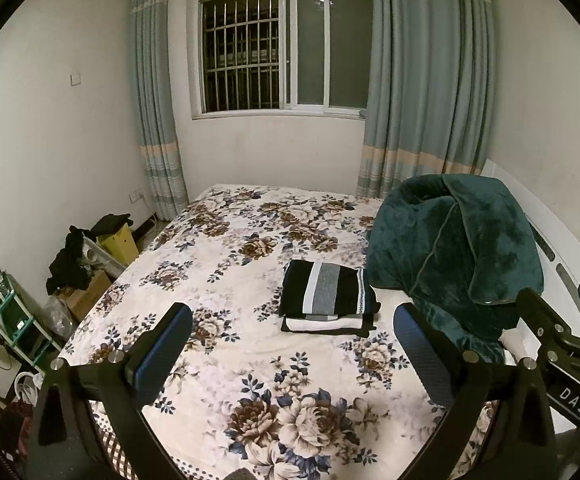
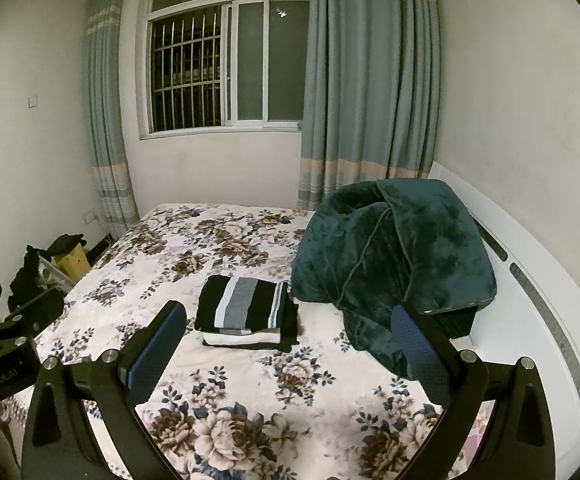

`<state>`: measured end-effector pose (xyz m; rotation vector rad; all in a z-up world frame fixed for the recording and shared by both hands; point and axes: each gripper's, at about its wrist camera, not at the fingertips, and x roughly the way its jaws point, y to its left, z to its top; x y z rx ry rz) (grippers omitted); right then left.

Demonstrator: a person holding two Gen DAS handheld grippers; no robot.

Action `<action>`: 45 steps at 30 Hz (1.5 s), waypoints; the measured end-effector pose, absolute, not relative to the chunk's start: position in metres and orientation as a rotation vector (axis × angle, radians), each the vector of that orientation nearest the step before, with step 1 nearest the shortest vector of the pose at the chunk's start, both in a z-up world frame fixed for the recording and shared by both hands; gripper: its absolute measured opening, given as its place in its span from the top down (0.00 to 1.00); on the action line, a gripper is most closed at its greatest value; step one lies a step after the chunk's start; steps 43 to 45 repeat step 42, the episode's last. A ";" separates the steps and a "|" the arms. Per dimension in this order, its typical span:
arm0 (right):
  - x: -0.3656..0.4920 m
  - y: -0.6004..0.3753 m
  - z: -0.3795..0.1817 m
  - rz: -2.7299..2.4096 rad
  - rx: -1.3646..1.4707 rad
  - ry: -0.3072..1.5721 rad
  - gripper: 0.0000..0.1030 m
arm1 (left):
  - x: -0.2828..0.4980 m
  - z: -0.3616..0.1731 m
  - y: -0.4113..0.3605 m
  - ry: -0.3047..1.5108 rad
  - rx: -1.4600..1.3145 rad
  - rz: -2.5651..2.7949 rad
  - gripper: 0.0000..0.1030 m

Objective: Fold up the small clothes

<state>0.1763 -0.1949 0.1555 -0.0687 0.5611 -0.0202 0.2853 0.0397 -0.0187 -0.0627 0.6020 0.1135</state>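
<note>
1. Grippers both spread wide, nothing between the fingers: left gripper (image 1: 292,340) and right gripper (image 2: 290,340) hover above the near end of the bed (image 1: 218,264), side by side.
2. Right gripper body shows at the right edge of the left wrist view (image 1: 562,344); left gripper body shows at the left edge of the right wrist view (image 2: 6,332).
3. Folded clothes stack (image 1: 328,298) lies flat on the floral bedspread, mid-bed, ahead of both grippers and apart from them. Top piece black with white and grey stripes; white piece with black edge under it.
4. Stack sits just beside the dark green plush blanket (image 1: 454,248), heaped at the right against the white headboard (image 2: 538,300); touching or not, cannot tell.
5. Background: barred window (image 1: 282,48), blue-grey curtains (image 1: 430,80).
6. Floor left of bed: boxes with black clothes (image 1: 70,264) draped on them, small green shelf (image 1: 6,312).
</note>
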 end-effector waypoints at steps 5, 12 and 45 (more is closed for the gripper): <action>0.178 -0.195 0.157 -0.013 -0.070 0.561 0.00 | 0.286 -0.020 0.040 0.603 -0.066 0.113 0.00; 0.177 -0.193 0.155 -0.010 -0.072 0.563 0.00 | 0.284 -0.021 0.039 0.603 -0.066 0.119 0.00; 0.175 -0.191 0.151 -0.014 -0.072 0.560 0.00 | 0.256 -0.016 0.041 0.591 -0.065 0.139 0.00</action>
